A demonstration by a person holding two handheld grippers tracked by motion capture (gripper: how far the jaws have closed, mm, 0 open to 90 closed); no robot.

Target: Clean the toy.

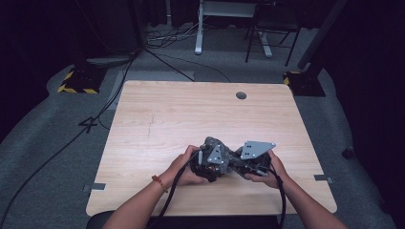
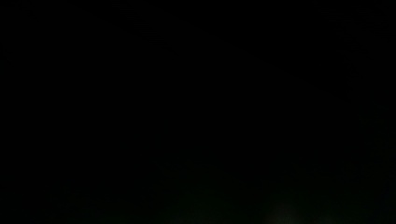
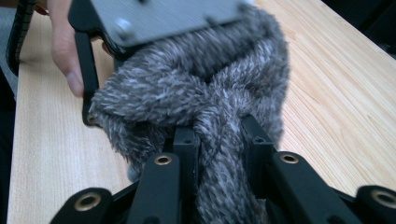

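Two grips on one fuzzy grey cloth [image 3: 196, 79]. Right gripper's fingers [image 3: 186, 144], low in the centre of the right gripper view, pinched narrow on a twisted rope of the pile, with pads sunk into the fluff on both sides and no gap showing. Right gripper [image 3: 218, 134] thus closed on the cloth, not merely beside it.

Left gripper [image 1: 208, 167] harder to read: own view black throughout, probably smothered by fabric. Seen at the upper left of the right gripper view under its grey plate [image 3: 163, 16], with one black finger [image 3: 87, 79] flat against the edge of the bundle. Closed tight, judging by all signs, and seemingly on the cloth too, though the bite itself is hidden.

Cloth bunched between the two tools, just right of centre in the lower half of the high view, over the wooden table [image 1: 191, 109] near its front edge; cannot tell whether touching the wood or lifted clear.

Handling, as a judgement: light, limp and thick-piled. Nothing to break, little to slip, since the fluff packs under the pads. Apt to sag, twist and hide its own edges. Best taken at a hem or corner, one layer only, rather than at a gathered rope. Worth keeping the pull gentle, so that the knit stretches no further.
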